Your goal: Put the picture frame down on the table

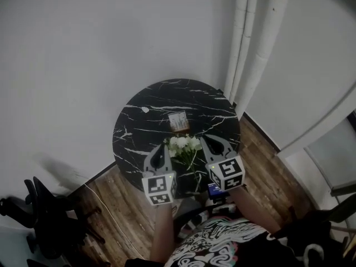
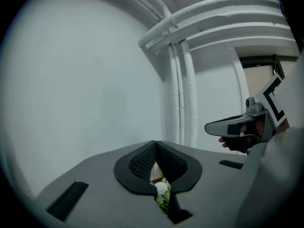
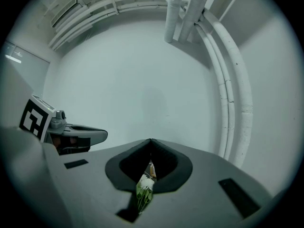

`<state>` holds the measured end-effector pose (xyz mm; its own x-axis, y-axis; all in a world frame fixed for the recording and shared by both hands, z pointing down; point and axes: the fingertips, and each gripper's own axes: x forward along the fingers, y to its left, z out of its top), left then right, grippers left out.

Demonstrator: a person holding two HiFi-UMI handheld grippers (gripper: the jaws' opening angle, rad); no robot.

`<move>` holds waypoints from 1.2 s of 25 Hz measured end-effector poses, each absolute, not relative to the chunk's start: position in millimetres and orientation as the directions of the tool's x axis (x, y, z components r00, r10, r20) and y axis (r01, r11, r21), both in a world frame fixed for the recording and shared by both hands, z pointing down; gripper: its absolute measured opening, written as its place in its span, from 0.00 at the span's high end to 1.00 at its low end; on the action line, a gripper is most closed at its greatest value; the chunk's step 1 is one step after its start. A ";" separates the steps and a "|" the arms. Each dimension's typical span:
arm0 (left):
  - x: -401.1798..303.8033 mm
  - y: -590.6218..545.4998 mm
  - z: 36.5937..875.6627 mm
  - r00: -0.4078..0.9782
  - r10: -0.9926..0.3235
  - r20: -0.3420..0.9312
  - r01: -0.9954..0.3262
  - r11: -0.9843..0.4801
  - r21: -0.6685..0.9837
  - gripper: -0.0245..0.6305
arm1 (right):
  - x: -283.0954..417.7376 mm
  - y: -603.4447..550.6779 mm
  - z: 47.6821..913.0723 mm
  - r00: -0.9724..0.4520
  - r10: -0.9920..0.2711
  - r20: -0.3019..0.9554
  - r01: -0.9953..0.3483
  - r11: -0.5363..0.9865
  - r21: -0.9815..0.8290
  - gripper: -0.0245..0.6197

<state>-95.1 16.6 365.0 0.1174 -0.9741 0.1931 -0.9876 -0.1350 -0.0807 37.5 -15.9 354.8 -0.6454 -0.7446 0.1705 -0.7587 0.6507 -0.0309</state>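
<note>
A round black marbled counter (image 1: pixel 139 115) is seen from above. A small picture frame (image 1: pixel 179 121) is set near its middle; whether it is upright or flat cannot be told. A bunch of white flowers (image 1: pixel 185 145) lies just in front of the frame, nearer the person. The left gripper (image 1: pixel 165 149) and right gripper (image 1: pixel 206 140) are held over the near edge, jaws pressed together on both, nothing clamped. If the frame were reached for, the flowers could be swept aside. With jaws left closed, the frame might be knocked rather than gripped.

White flowers (image 1: pixel 184 144), wall pipes (image 1: pixel 251 49), black chair (image 1: pixel 43 217)
</note>
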 end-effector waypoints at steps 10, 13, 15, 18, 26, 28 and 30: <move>-78.0 19.7 368.4 0.138 -0.969 0.204 -0.983 -0.160 -0.094 0.94 | 48.3 -7.9 360.0 -0.651 -0.739 0.173 -0.753 0.657 -0.026 0.93; -78.4 19.6 370.5 0.133 -0.969 0.206 -0.984 -0.155 -0.091 0.94 | 50.6 -8.1 361.4 -0.649 -0.741 0.176 -0.755 0.655 -0.025 0.93; -78.0 19.7 372.0 0.134 -0.968 0.210 -0.983 -0.156 -0.094 0.94 | 51.3 -8.8 361.6 -0.647 -0.742 0.175 -0.757 0.653 -0.027 0.93; -77.9 19.4 371.6 0.137 -0.967 0.213 -0.982 -0.161 -0.097 0.94 | 50.1 -9.4 361.6 -0.647 -0.742 0.177 -0.757 0.653 -0.027 0.93; -80.3 18.5 373.2 0.133 -0.967 0.218 -0.984 -0.156 -0.091 0.94 | 50.1 -9.4 364.0 -0.650 -0.738 0.181 -0.755 0.655 -0.036 0.93; -80.3 17.9 375.1 0.136 -0.965 0.225 -0.983 -0.159 -0.088 0.94 | 50.2 -10.4 364.9 -0.648 -0.739 0.182 -0.756 0.654 -0.037 0.93; -79.4 16.1 374.2 0.144 -0.965 0.221 -0.982 -0.167 -0.088 0.94 | 49.7 -11.8 365.7 -0.647 -0.740 0.184 -0.756 0.653 -0.035 0.93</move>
<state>-79.4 16.1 374.2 0.1442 -0.9646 0.2209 -0.9821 -0.1668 -0.0875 49.7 -11.8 365.7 -0.6473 -0.7397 0.1841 -0.7563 0.6533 -0.0347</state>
